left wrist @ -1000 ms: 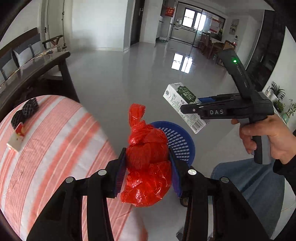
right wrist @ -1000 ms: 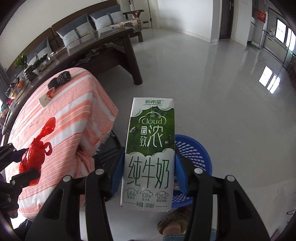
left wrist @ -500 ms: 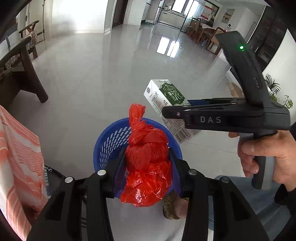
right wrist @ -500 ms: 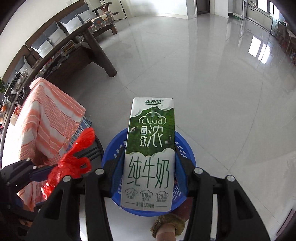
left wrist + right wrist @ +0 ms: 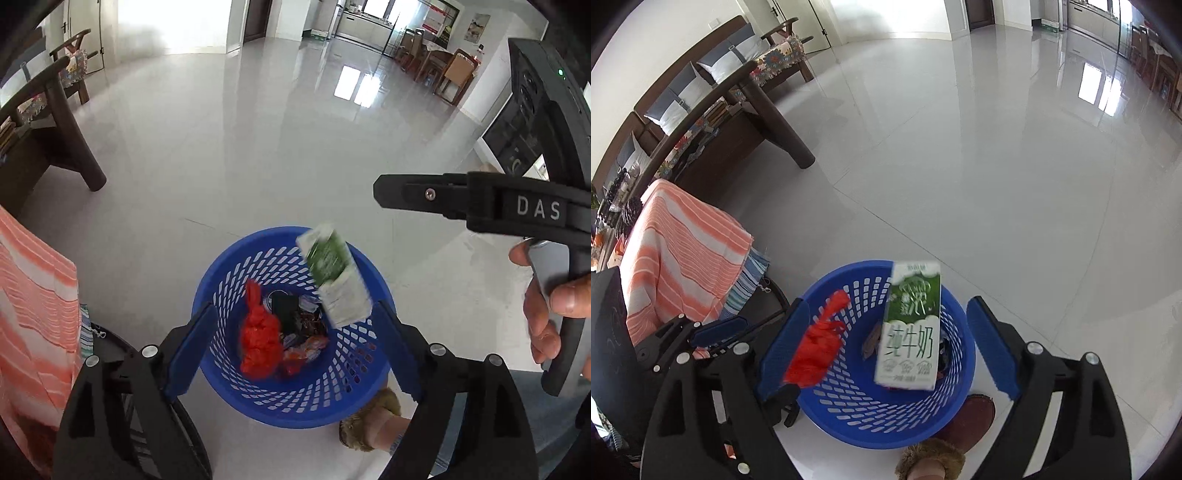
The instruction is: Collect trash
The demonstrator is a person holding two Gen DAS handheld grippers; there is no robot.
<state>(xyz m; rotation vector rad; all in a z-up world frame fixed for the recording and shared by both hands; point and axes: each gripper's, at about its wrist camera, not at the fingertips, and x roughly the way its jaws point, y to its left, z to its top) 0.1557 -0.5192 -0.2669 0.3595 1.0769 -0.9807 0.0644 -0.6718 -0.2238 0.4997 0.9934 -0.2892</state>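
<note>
both jaws opening with nothing between them, the left gripper and right gripper drop the red bag and blurred milk carton into the blue basket, apparently finishing this load.

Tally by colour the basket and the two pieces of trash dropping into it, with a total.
Blue: 1, the basket
Red: 1, the bag
Green and white: 1, the milk carton
Total: 3
</note>
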